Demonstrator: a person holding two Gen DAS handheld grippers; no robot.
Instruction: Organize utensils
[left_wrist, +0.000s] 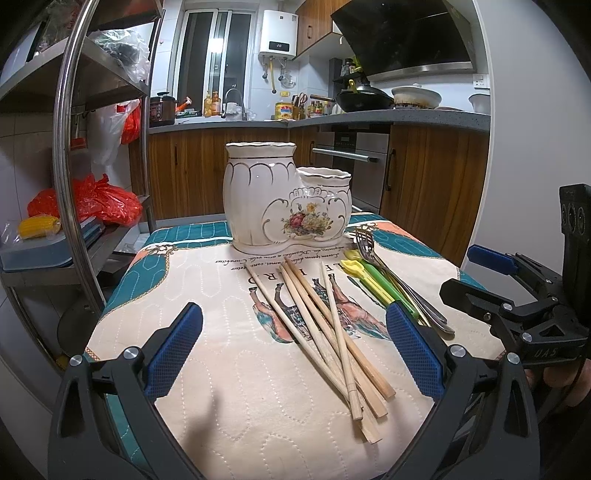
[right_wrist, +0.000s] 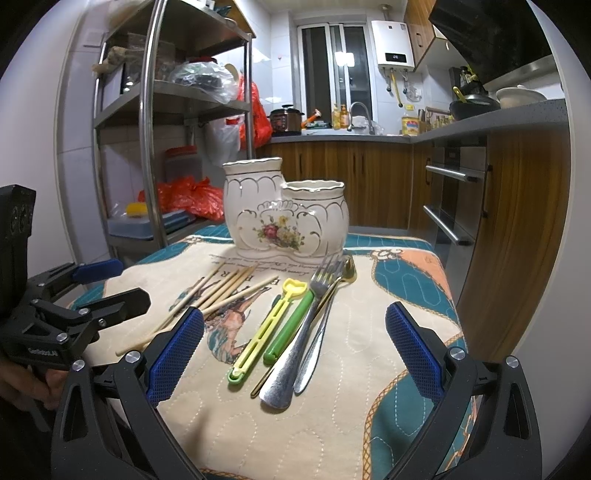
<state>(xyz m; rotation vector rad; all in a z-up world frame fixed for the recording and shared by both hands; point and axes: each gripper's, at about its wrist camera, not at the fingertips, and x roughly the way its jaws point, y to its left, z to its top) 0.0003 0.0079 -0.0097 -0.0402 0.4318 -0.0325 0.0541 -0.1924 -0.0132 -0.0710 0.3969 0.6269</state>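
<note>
A white ceramic holder with two cups and a flower print (left_wrist: 284, 199) (right_wrist: 284, 210) stands at the far side of a quilted mat. Several wooden chopsticks (left_wrist: 325, 332) (right_wrist: 218, 291) lie crossed in a pile in front of it. Right of them lie a yellow clip (right_wrist: 264, 332), a green clip (right_wrist: 291, 325), a metal fork (right_wrist: 306, 332), and other metal cutlery (left_wrist: 402, 284). My left gripper (left_wrist: 295, 347) is open, low over the chopsticks. My right gripper (right_wrist: 295, 347) is open, low over the clips and cutlery. Both are empty.
The mat (left_wrist: 258, 406) covers a small table. A steel shelf rack (left_wrist: 74, 147) with red bags stands close on the left. Wooden cabinets and an oven (right_wrist: 454, 199) are behind and to the right. The right gripper shows in the left wrist view (left_wrist: 517, 295).
</note>
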